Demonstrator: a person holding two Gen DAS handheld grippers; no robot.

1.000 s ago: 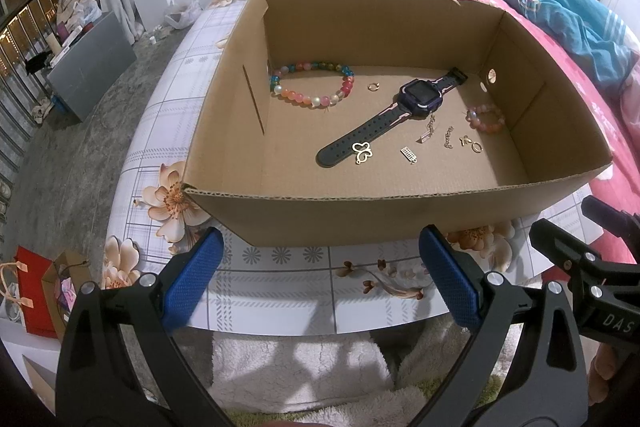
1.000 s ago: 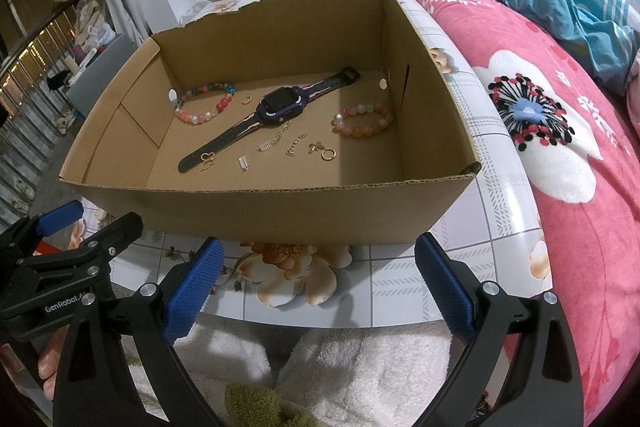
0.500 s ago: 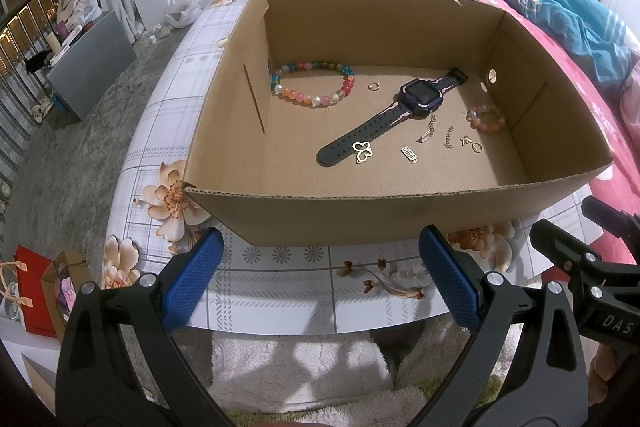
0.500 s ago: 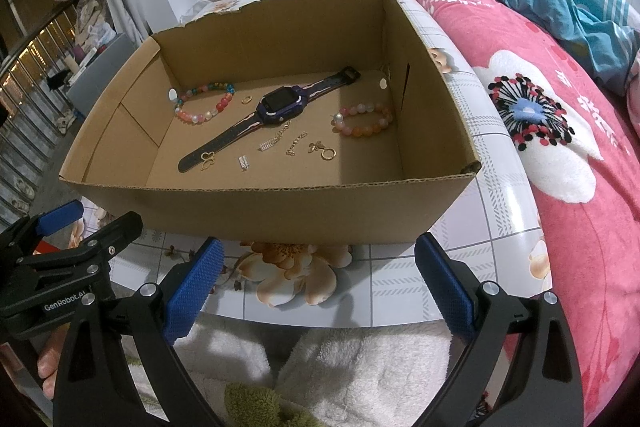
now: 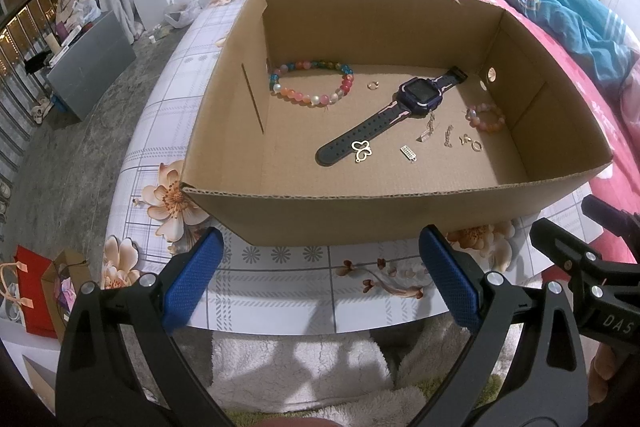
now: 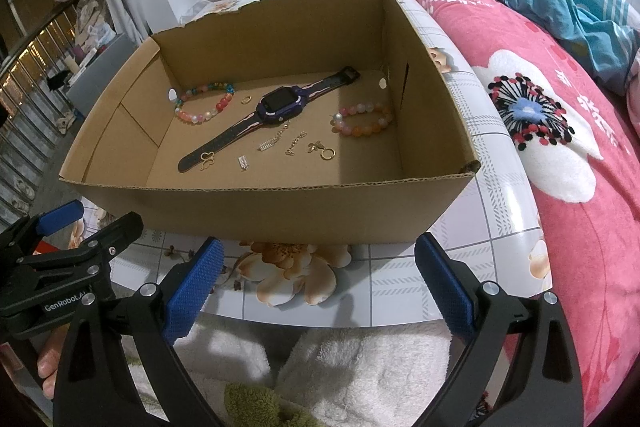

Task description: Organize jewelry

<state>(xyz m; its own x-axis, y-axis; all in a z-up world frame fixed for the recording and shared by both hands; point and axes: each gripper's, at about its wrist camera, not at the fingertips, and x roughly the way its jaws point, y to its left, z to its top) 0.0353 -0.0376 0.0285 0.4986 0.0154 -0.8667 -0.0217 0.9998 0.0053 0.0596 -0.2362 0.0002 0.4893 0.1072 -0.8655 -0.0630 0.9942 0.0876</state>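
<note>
Both tools, left (image 5: 316,277) and right (image 6: 316,277), hang spread apart and empty above the desk (image 5: 280,291) before the cardboard box (image 6: 280,215). Inside lie the watch (image 6: 280,103), two bead bracelets (image 5: 310,87) and small charms; one tool probably should clear the near wall, then pinch a bracelet's beads squarely.

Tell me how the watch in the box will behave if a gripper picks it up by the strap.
The watch lies flat with both strap halves stretched out, so the strap is probably soft and will droop. The chunky case should hang lowest. The butterfly charm overlaps the strap end and may get dragged along.
</note>
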